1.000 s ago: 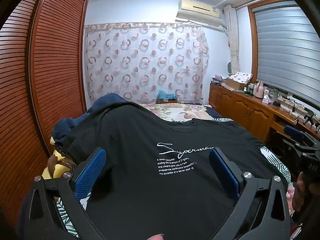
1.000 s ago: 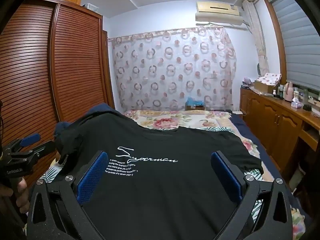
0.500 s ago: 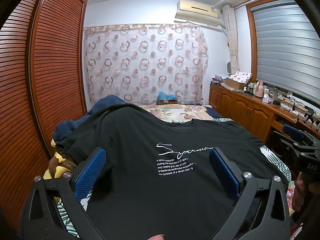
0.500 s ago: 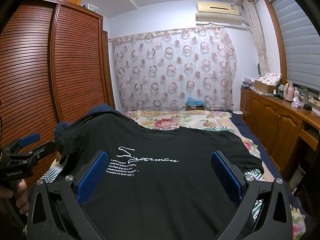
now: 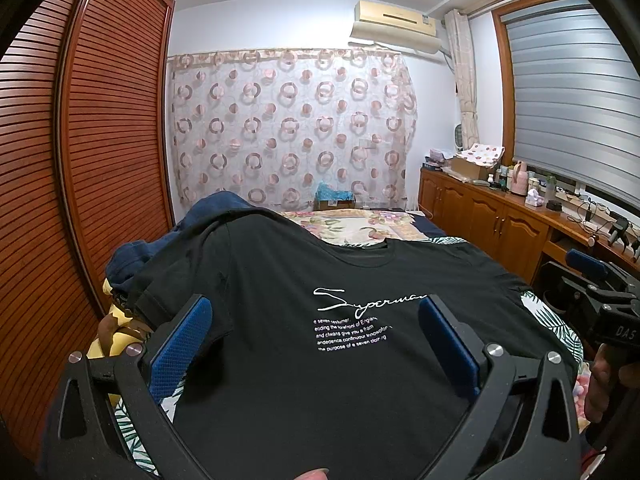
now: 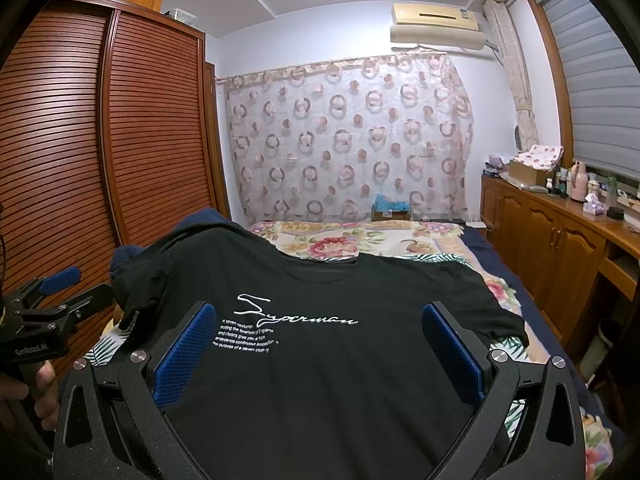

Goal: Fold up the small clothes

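A black T-shirt (image 5: 304, 380) with white "Superman" print lies spread face up on the bed, collar at the far end; it also fills the right wrist view (image 6: 320, 380). My left gripper (image 5: 314, 306) hovers open over the shirt's near left part, blue pads wide apart, nothing between them. My right gripper (image 6: 319, 309) hangs open over the near right part in the same way. Each view catches the other tool at its edge: the right gripper (image 5: 576, 276) and the left gripper (image 6: 76, 288), each held by a hand.
The floral bedspread (image 5: 352, 228) shows beyond the collar. A heap of navy clothes (image 5: 216, 216) lies under the shirt's far left sleeve, with a yellow item (image 5: 114, 320) beside it. A louvred wardrobe (image 5: 100, 140) stands left, wooden cabinets (image 5: 500, 224) right.
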